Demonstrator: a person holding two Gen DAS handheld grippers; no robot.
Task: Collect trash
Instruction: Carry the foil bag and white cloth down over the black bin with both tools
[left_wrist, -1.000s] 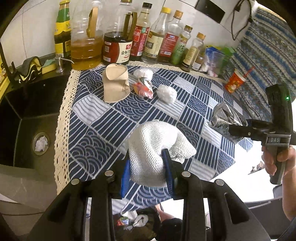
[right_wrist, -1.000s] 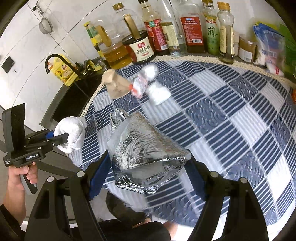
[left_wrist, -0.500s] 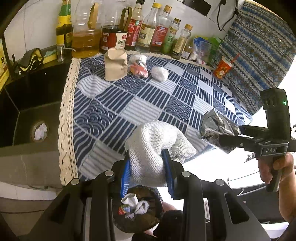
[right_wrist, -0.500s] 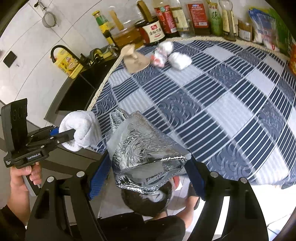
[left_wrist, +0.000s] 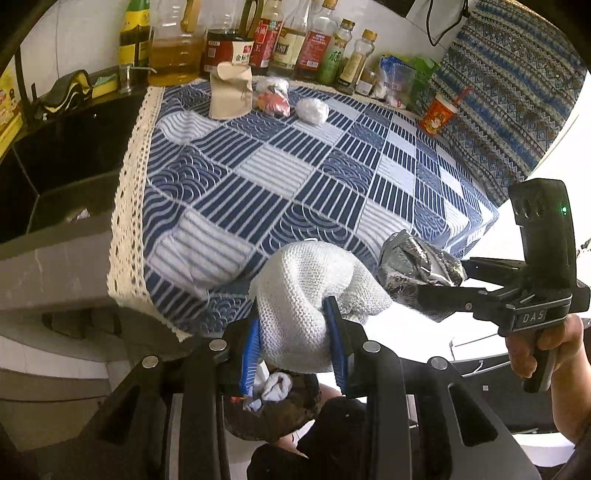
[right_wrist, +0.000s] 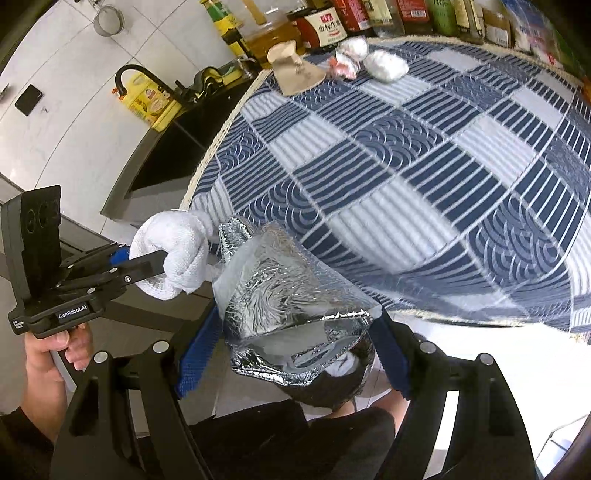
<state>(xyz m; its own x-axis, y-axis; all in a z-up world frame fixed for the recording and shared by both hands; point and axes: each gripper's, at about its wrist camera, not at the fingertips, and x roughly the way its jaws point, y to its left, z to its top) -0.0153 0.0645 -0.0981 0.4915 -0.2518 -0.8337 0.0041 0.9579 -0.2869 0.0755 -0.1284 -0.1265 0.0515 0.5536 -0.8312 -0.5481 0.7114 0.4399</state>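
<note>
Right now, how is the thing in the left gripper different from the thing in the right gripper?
The left gripper pinches a white knitted cloth wad, soft and matte; the right gripper clamps a crumpled silver foil bag, shiny and creased. The cloth wad is bunched and rounded, gripped with the jaws narrow; the foil bag is wider and angular, spreading the jaws far apart. Both are held off the table's edge, above the dark trash bin below.
</note>
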